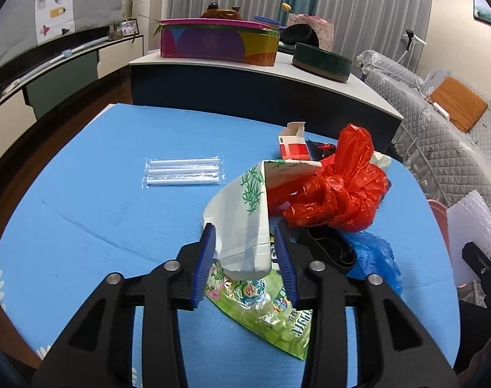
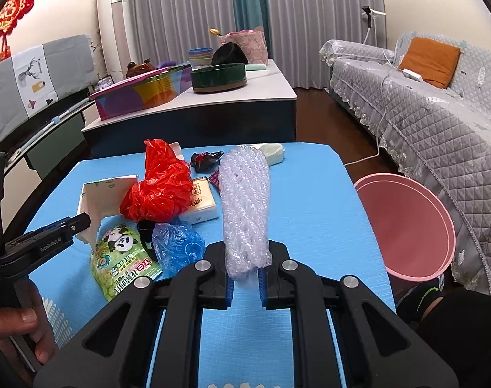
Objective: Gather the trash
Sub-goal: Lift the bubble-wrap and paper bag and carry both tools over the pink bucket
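Observation:
A pile of trash lies on the blue table [image 1: 93, 213]. My left gripper [image 1: 245, 252] has its jaws around a white paper box with green bamboo print [image 1: 245, 213]; I cannot tell whether they grip it. It sits over a green snack bag [image 1: 271, 317]. A red plastic bag [image 1: 339, 190], a blue plastic bag [image 1: 374, 255] and a red-white carton [image 1: 293, 145] lie beside it. My right gripper [image 2: 245, 278] is shut on a roll of bubble wrap [image 2: 245, 207], held above the table. A tissue pack [image 2: 201, 203] lies by the red bag [image 2: 161, 187].
A pink bin [image 2: 407, 226] stands right of the table. Wrapped straws [image 1: 184, 171] lie at the table's left. A low cabinet [image 2: 213, 103] with a colourful box and a green tin stands behind. A quilted sofa [image 2: 423, 103] is at the right.

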`<state>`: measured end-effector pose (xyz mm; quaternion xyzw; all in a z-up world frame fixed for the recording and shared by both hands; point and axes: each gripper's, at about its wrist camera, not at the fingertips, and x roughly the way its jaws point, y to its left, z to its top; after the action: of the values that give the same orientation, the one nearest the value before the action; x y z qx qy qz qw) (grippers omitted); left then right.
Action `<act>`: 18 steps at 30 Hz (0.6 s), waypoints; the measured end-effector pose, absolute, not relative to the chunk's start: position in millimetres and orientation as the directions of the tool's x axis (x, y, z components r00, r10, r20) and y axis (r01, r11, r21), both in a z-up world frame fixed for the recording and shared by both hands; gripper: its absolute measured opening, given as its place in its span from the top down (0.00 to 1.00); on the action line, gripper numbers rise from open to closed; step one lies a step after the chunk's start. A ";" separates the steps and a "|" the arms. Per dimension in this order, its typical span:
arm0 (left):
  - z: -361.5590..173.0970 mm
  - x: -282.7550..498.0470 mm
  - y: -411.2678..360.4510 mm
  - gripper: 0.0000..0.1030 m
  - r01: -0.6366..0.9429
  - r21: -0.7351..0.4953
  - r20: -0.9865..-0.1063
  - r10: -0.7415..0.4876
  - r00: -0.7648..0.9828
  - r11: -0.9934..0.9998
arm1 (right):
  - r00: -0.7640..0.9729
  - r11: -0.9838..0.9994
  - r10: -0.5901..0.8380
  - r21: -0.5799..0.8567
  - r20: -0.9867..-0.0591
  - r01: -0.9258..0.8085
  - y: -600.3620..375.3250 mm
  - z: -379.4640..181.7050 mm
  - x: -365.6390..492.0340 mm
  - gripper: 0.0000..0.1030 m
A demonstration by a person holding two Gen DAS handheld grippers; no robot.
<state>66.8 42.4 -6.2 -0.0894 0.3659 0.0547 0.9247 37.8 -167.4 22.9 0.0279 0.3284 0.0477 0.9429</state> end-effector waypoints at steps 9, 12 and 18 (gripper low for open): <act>-10.4 80.5 34.4 0.88 -0.165 -0.061 -0.695 0.077 0.715 0.984 | 0.769 0.994 0.108 0.091 -0.630 -0.065 -171.9 17.9 43.6 0.88; -5.3 80.2 33.8 0.89 -0.175 -0.052 -0.682 0.094 0.726 0.983 | 0.770 0.994 0.108 0.094 -0.629 -0.062 -173.2 19.1 44.4 0.88; 14.5 70.6 35.2 0.90 -0.183 -0.068 -0.632 0.099 0.769 0.981 | 0.785 0.994 0.104 0.093 -0.611 -0.060 -177.2 27.1 43.3 0.88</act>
<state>70.6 35.2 14.5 -0.0629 0.3315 0.0751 0.9384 43.3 -177.2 27.1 0.0342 0.3251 0.0433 0.9441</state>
